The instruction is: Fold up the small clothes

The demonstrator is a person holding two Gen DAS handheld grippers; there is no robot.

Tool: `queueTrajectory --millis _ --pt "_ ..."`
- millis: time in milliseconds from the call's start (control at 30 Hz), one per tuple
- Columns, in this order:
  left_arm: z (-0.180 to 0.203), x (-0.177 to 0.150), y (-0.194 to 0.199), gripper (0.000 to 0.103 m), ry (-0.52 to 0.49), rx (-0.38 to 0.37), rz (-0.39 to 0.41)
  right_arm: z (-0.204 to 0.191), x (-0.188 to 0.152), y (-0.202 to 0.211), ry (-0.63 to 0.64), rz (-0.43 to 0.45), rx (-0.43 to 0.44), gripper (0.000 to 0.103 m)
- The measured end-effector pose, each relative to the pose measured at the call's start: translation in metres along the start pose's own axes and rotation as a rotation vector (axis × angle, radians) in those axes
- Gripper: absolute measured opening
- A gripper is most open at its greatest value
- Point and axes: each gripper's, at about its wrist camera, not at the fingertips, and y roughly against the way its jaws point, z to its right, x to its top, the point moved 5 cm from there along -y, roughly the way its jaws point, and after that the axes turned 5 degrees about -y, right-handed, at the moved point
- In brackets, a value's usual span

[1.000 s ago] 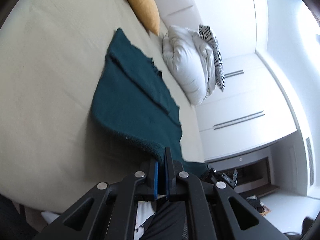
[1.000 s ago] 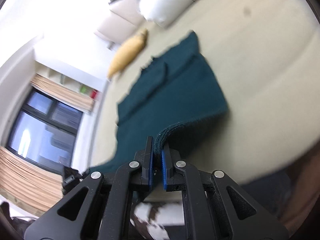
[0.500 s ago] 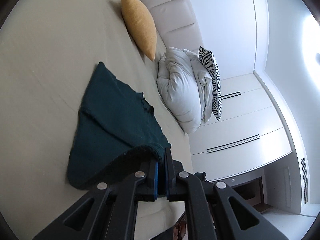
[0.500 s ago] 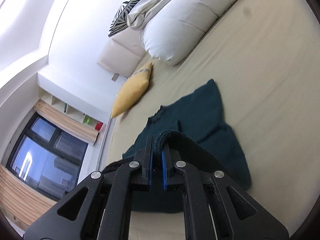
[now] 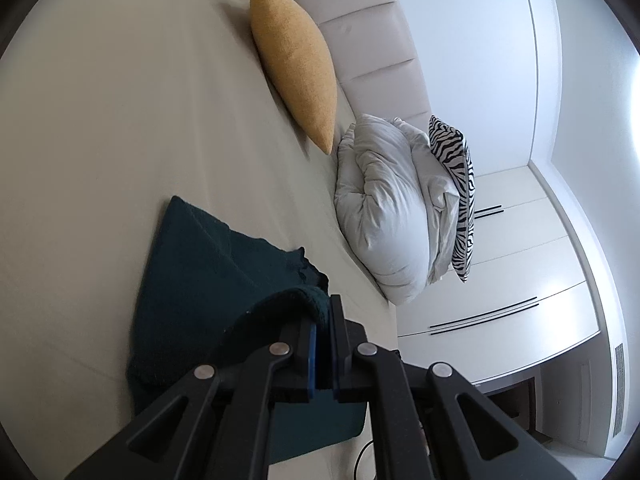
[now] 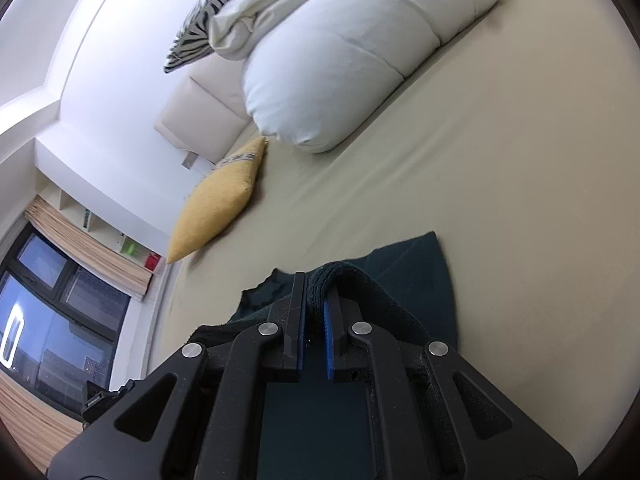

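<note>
A dark teal knitted garment (image 5: 208, 264) lies on the beige bed sheet (image 5: 100, 128), partly doubled over on itself. My left gripper (image 5: 323, 308) is shut on one thick edge of the cloth, which curls over its left finger. In the right wrist view the same teal garment (image 6: 416, 268) shows beyond and under the fingers, and my right gripper (image 6: 316, 288) is shut on another rolled edge of it. Both held edges are lifted above the part that lies flat. The cloth under the gripper bodies is hidden.
A yellow cushion (image 5: 296, 60) leans at the padded headboard (image 5: 372, 36). A bundled white duvet (image 5: 392, 204) with a zebra-striped pillow (image 5: 456, 184) lies beside it. White wardrobe doors (image 5: 516, 264) stand past the bed. A dark window (image 6: 52, 320) with a blind is at the left in the right wrist view.
Both grippers have carried their held edges toward the headboard, over the flat part of the garment. Less of the cloth now shows ahead of them; cushion and duvet appear closer.
</note>
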Motion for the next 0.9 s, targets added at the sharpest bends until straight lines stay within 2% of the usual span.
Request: queueTrajectory --millis 167,267,300,333,367,400,500,633,767,900 --pt "-0.026 0.028 -0.036 0.006 0.015 0.070 0.000 0.007 0.022 -0.053 0.003 -0.024 -0.058 0.006" --pt "-0.050 0.043 -0.061 0.009 0.029 0.149 -0.013 0.022 0.032 -0.082 -0.023 -0.033 -0.102 0.009" --pt "-0.058 0.044 -0.067 0.021 0.041 0.166 -0.029 0.029 0.035 -0.093 -0.033 -0.039 -0.130 0.010" --pt "-0.066 0.043 -0.071 0.028 0.058 0.183 -0.038 0.036 0.036 -0.102 -0.044 -0.052 -0.160 0.011" --pt "-0.073 0.041 -0.070 0.037 0.074 0.180 -0.031 0.043 0.037 -0.110 -0.054 -0.064 -0.181 0.019" --pt "-0.076 0.039 -0.068 0.041 0.075 0.175 -0.028 0.048 0.037 -0.117 -0.061 -0.073 -0.195 0.034" --pt "-0.075 0.031 -0.052 0.045 0.055 0.175 -0.020 0.050 0.039 -0.118 -0.065 -0.037 -0.184 0.055" --pt "-0.056 0.014 -0.030 0.046 -0.035 0.206 -0.002 0.041 0.037 -0.105 -0.021 -0.011 -0.179 0.056" --pt "-0.028 -0.017 -0.013 0.046 -0.195 0.264 0.005 0.029 0.021 -0.088 0.095 -0.019 -0.215 0.056" --pt "-0.029 -0.045 -0.005 0.046 -0.275 0.322 -0.014 0.023 -0.005 -0.077 0.193 -0.050 -0.249 0.056"
